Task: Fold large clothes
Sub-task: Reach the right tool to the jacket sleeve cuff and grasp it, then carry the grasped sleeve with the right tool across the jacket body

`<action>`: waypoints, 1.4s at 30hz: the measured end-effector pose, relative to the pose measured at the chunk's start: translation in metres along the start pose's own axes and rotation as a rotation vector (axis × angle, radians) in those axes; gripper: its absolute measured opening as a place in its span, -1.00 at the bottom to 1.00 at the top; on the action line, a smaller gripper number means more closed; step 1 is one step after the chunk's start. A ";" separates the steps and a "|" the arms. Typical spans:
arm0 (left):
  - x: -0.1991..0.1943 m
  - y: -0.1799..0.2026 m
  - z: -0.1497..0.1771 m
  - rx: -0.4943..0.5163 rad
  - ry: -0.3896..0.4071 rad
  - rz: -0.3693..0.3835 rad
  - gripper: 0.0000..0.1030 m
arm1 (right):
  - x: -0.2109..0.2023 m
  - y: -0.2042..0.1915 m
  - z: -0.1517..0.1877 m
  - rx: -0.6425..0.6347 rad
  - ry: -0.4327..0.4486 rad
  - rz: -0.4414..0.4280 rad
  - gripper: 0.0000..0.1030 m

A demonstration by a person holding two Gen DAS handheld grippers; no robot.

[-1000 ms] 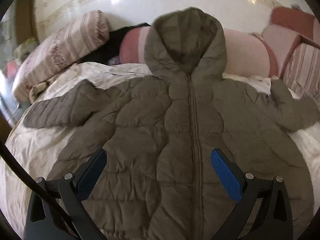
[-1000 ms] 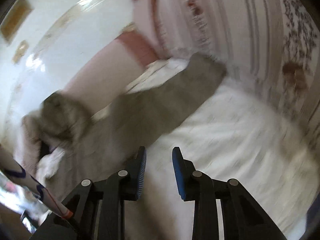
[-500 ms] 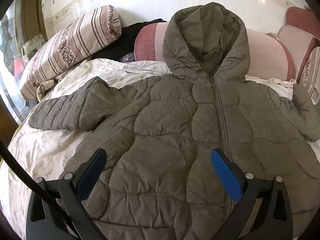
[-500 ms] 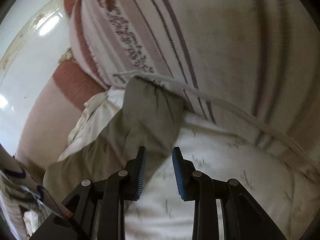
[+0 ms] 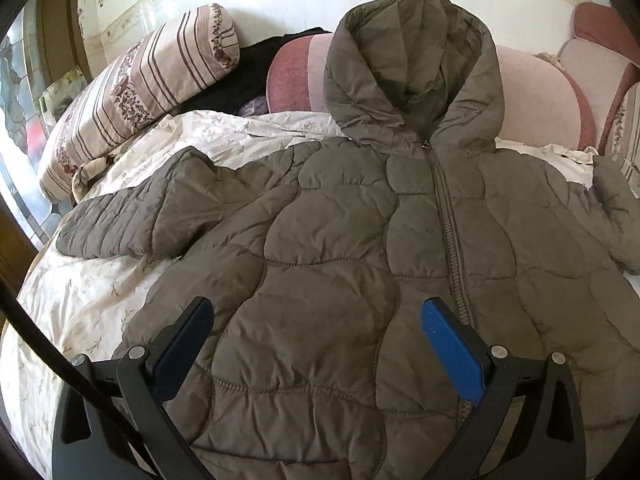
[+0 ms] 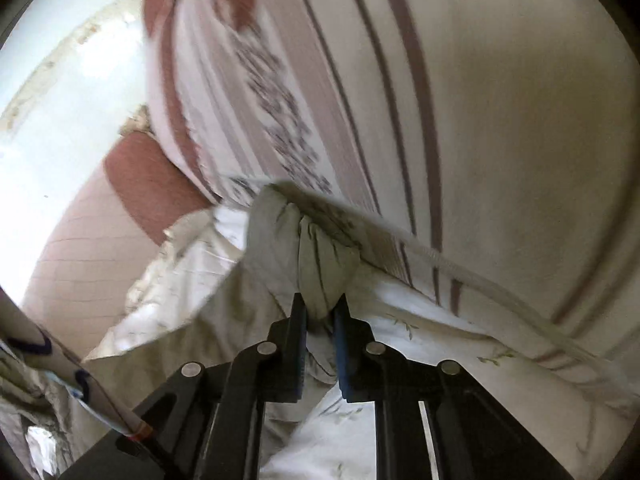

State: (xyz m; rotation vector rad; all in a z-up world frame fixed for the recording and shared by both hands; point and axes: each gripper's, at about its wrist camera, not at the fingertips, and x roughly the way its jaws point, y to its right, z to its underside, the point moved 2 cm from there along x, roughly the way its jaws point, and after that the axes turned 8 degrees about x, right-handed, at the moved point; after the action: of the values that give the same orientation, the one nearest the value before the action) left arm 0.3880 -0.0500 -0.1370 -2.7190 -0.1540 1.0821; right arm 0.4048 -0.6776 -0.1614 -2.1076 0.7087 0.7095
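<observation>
A grey-brown quilted hooded jacket [image 5: 344,248] lies face up on the bed, zipped, its hood [image 5: 412,68] propped against the pillows and both sleeves spread out. My left gripper [image 5: 316,336] is open and empty, hovering over the jacket's lower front. In the right wrist view my right gripper [image 6: 320,308] is shut on the cuff end of the jacket's right sleeve [image 6: 316,256], close against a striped pillow.
A floral white bedsheet [image 5: 88,296] covers the bed. A striped bolster [image 5: 136,92] lies at the back left, pink cushions [image 5: 536,104] along the wall, and a big striped pillow [image 6: 460,112] beside the right sleeve. Dark clothing [image 5: 240,76] lies behind the bolster.
My right gripper moved up to the sleeve cuff and closed on it. The left gripper shifted slightly over the jacket and stayed open.
</observation>
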 end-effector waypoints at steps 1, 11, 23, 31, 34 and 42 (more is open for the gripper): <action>-0.001 -0.001 0.000 -0.001 0.001 0.002 1.00 | -0.012 -0.006 -0.001 -0.012 0.016 -0.007 -0.75; -0.015 -0.020 -0.002 -0.030 0.001 0.020 1.00 | -0.155 -0.116 0.006 -0.160 0.107 -0.222 -0.75; -0.021 -0.107 0.005 -0.165 -0.006 -0.028 1.00 | -0.247 -0.262 0.125 -0.327 -0.025 -0.520 -0.75; -0.012 -0.147 0.009 -0.253 -0.036 -0.028 1.00 | -0.224 -0.334 0.259 -0.454 -0.250 -0.623 -0.76; -0.011 -0.156 0.010 -0.277 -0.039 -0.025 1.00 | -0.196 -0.348 0.306 -0.483 -0.330 -0.611 -0.76; -0.001 -0.156 0.010 -0.289 -0.064 -0.017 1.00 | -0.141 -0.362 0.419 -0.602 -0.476 -0.554 -0.76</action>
State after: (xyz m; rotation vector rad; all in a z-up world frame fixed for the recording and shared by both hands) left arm 0.3773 0.1031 -0.1067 -2.9271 -0.3692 1.2283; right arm 0.4525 -0.1106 -0.1100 -2.3543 -0.3923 1.1323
